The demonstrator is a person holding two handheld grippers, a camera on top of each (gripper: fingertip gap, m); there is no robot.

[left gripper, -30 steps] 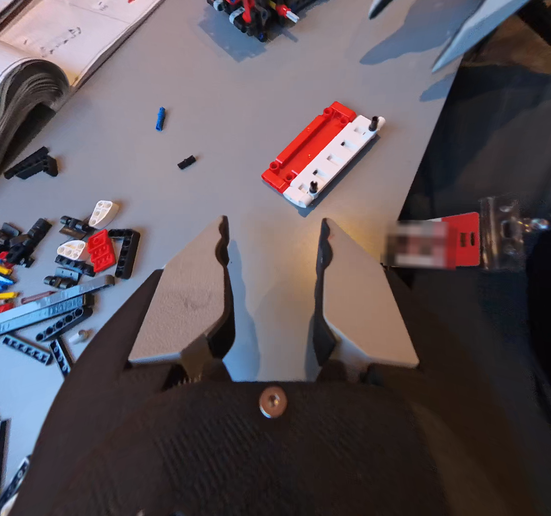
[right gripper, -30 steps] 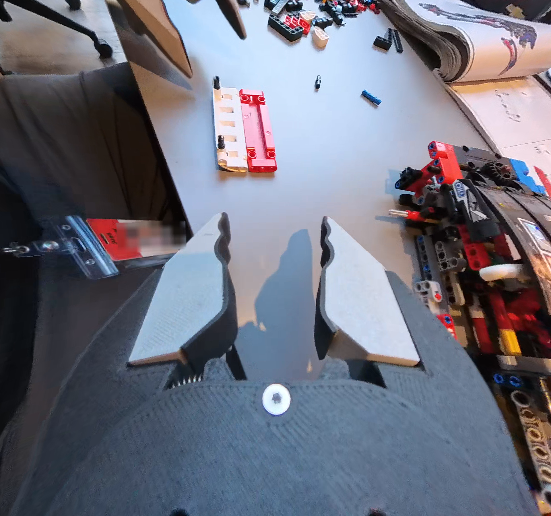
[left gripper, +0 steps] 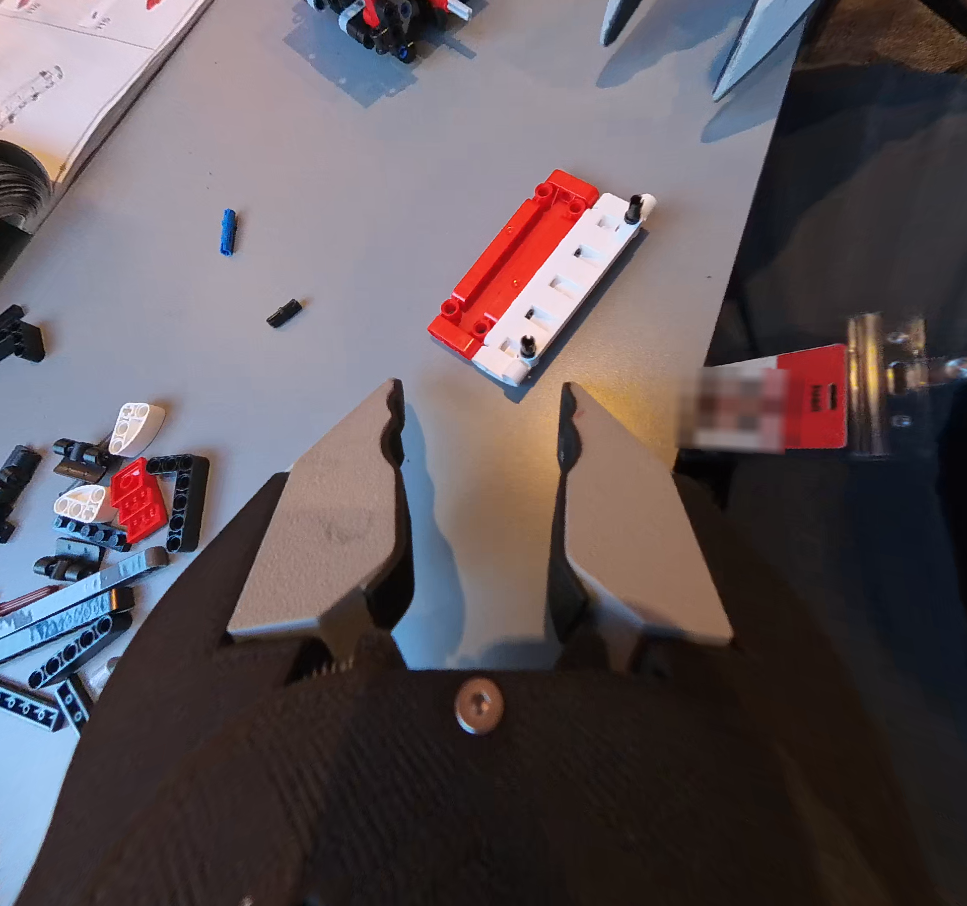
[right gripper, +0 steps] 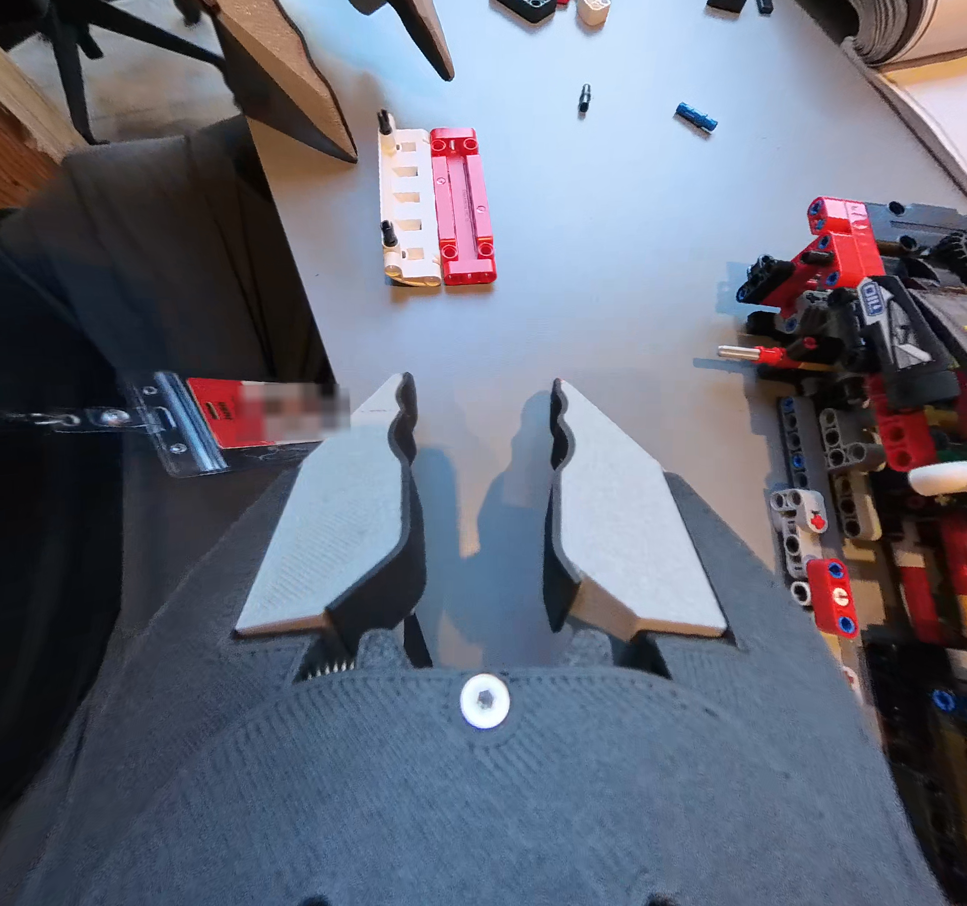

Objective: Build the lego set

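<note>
left gripper [left gripper: 481, 394]: wide, empty, near the panel [left gripper: 539, 273]
right gripper [right gripper: 484, 391]: wide, empty
pin [left gripper: 284, 313]: beside the panel

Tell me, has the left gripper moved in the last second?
Yes. The left gripper has edged toward the red and white panel, which lies still on the table.

A broad stretch of bare grey table [left gripper: 366, 158] is left open between the red and white panel assembly [left gripper: 539, 279] near the table's edge and the partly built model [right gripper: 863, 357], broken only by a loose black pin [left gripper: 284, 313] and a blue pin [left gripper: 227, 231]. The far side is closed off by the open instruction booklet [left gripper: 78, 33] and the scatter of loose beams and connectors [left gripper: 104, 514]. The panel assembly is flanked by the left gripper [left gripper: 481, 394] and the right gripper [right gripper: 484, 394], both held with fingers apart above the table.
</note>
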